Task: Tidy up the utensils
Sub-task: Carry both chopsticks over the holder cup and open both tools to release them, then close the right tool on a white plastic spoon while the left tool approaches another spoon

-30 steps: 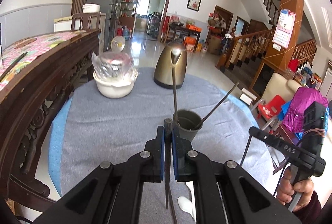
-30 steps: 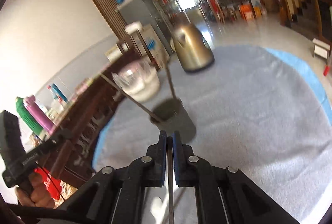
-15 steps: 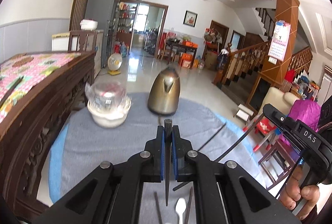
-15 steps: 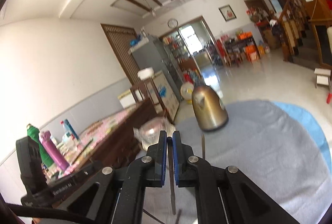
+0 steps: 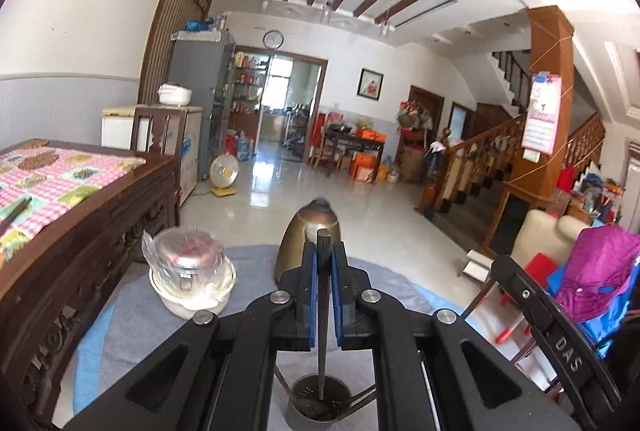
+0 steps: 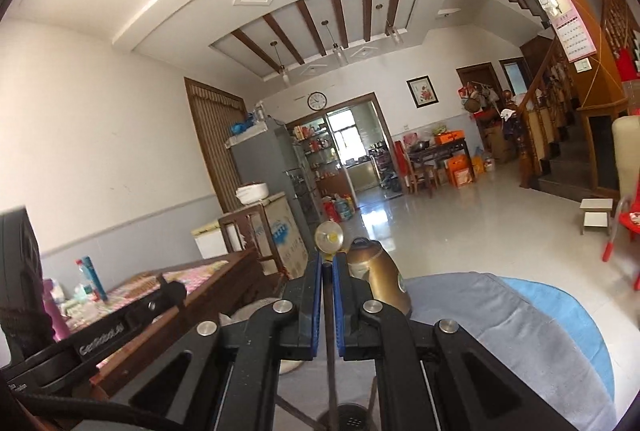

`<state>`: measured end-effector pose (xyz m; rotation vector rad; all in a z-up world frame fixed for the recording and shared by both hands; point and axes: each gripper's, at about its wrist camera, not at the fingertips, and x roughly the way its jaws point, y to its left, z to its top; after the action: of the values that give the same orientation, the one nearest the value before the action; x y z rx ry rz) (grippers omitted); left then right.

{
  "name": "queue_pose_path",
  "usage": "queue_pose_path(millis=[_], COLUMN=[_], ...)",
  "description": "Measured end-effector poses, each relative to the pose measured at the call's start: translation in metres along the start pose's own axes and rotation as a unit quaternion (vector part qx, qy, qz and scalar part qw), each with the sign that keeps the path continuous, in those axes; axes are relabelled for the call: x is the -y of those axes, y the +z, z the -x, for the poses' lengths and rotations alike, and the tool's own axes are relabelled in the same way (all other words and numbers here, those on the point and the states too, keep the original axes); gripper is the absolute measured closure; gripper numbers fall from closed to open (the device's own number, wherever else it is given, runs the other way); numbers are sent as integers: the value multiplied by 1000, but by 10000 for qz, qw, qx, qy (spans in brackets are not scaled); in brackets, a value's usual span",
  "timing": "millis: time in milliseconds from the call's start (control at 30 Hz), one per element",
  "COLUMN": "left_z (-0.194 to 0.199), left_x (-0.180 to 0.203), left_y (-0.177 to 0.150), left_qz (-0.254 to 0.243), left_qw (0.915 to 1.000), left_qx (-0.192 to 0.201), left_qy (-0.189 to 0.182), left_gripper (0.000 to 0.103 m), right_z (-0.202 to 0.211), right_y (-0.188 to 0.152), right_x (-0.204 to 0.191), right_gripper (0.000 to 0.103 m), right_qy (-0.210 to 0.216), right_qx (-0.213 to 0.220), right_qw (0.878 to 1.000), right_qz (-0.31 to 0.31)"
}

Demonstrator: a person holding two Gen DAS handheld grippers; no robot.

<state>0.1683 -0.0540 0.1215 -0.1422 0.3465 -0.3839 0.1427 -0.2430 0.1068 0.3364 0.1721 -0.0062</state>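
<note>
My left gripper [image 5: 323,251] is shut on a dark chopstick [image 5: 322,315] that hangs straight down, its tip inside the dark utensil cup [image 5: 318,407] on the grey table cloth [image 5: 132,315]. Other thin utensils lean out of the cup on both sides. My right gripper [image 6: 327,265] is shut on another thin chopstick [image 6: 330,359], which hangs down towards the same cup [image 6: 352,419], seen at the bottom edge. Each gripper's body shows at the edge of the other's view.
A brass kettle [image 5: 310,227] stands on the cloth behind the cup; it also shows in the right wrist view [image 6: 380,275]. A white bowl with a bagged steel pot [image 5: 190,283] stands to the left. A dark carved wooden cabinet [image 5: 76,243] borders the table's left side.
Both grippers have risen and tilted up, so the views now show more of the room and ceiling. The cup has moved from mid-view to directly under the left gripper, with the chopstick tip in it.
</note>
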Motion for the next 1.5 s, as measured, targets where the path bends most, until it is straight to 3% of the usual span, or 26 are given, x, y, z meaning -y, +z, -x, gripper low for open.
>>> queue_pose_path(millis=[200, 333, 700, 900, 967, 1033, 1067, 1133, 1200, 1333, 1433, 1500], left_z=[-40, -42, -47, -35, -21, 2, 15, 34, 47, 53, 52, 53], left_x=[-4, -4, 6, 8, 6, 3, 0, -6, -15, -39, -55, -60], left_y=[-41, -48, -49, -50, -47, -46, -46, -50, -61, -103, -148, -177], left_qz=[-17, -71, -105, -175, -205, -298, -362, -435, -541, -423, -275, -299], left_qw=[9979, 9974, 9965, 9949, 9949, 9961, 9968, 9969, 9945, 9844, 9702, 9597], left_qx=[-600, -654, -828, -936, -922, -784, -697, -654, -879, -1602, -2209, -2538], left_qy=[241, 308, -70, -320, -356, -268, -148, -37, 178, 600, 953, 1169], left_gripper=[96, 96, 96, 95, 82, 49, 42, 34, 30, 28, 28, 28], right_z=[-22, -19, -24, -44, -48, -48, -46, -36, -20, 25, 39, 41], right_y=[-28, -30, -18, -34, -41, -47, -49, -54, -56, -60, -79, -99], right_x=[14, 27, 43, 50, 58, 70, 75, 90, 104, 130, 142, 145], right_gripper=[97, 96, 97, 95, 94, 90, 84, 70, 31, 31, 38, 55], right_qy=[-95, -137, -330, -196, -50, 19, 45, 69, 86, -87, -85, -94], right_qx=[-285, -284, -75, -675, -970, -1255, -1342, -1395, -1319, -1089, -1609, -2071], right_qw=[9995, 9995, 9988, 9967, 9933, 9883, 9861, 9824, 9801, 9802, 9722, 9641], right_qz=[-17, -91, -353, -399, -620, -869, -974, -1239, -1481, -1652, -1699, -1659])
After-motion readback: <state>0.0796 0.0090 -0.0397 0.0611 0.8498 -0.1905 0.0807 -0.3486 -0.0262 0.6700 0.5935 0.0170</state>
